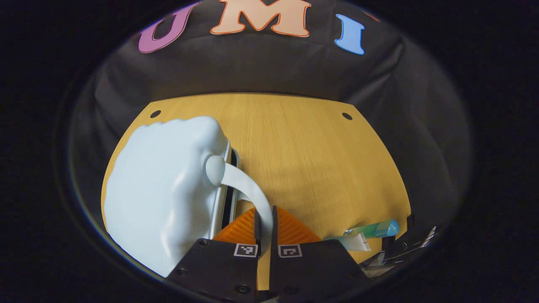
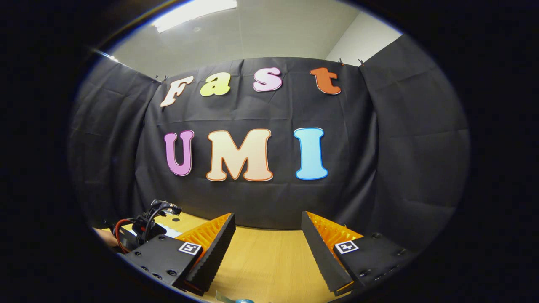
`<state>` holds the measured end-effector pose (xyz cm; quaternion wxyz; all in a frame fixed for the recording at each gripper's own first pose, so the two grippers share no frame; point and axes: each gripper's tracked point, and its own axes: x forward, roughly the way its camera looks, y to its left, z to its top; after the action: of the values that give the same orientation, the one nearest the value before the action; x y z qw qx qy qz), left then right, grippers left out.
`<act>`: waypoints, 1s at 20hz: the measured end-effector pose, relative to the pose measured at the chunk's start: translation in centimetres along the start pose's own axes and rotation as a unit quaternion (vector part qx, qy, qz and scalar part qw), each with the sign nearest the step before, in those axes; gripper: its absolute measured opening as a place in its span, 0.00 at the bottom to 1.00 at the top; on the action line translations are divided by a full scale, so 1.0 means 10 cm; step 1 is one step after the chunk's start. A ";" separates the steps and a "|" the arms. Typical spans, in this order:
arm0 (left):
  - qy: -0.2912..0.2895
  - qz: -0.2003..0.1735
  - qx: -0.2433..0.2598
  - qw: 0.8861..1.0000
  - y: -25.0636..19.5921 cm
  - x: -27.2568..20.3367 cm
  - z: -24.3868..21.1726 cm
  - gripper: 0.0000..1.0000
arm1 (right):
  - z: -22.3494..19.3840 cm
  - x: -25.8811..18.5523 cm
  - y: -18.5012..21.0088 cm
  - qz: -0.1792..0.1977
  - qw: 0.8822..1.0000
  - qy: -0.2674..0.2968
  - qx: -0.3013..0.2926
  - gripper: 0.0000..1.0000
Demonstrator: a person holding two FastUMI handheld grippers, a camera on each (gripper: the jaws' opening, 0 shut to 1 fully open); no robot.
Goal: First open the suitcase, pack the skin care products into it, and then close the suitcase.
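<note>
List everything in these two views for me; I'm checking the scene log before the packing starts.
suitcase: one, pale blue, left part of the table
handle: one, pale blue, on the suitcase's side, pinched by the left gripper
table: one, light wood, two dark holes near its far edge
tube: one, green with a blue cap, table's near right edge
white item: one, beside the tube, kind unclear
left gripper: shut on the handle
right gripper: open, above the table, holding nothing
</note>
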<state>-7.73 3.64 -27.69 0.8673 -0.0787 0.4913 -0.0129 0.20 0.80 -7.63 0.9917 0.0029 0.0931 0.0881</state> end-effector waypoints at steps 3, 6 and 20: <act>-0.015 -0.010 -0.008 1.000 0.05 -0.22 0.15 0.04 | 0.01 0.03 0.09 0.006 1.000 -0.002 0.008 0.99; -0.046 -0.022 -0.028 0.998 0.21 -0.49 0.45 0.03 | 0.04 0.06 0.19 0.012 1.000 -0.006 0.008 1.00; -0.147 -0.073 -0.062 0.984 1.67 -1.42 1.23 0.03 | -0.08 0.33 0.92 -0.003 1.000 0.003 0.011 0.99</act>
<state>-5.47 23.11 -11.93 0.9204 -0.1689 0.3509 -0.0341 1.62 10.45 -8.87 0.9916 0.0133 0.0973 0.0842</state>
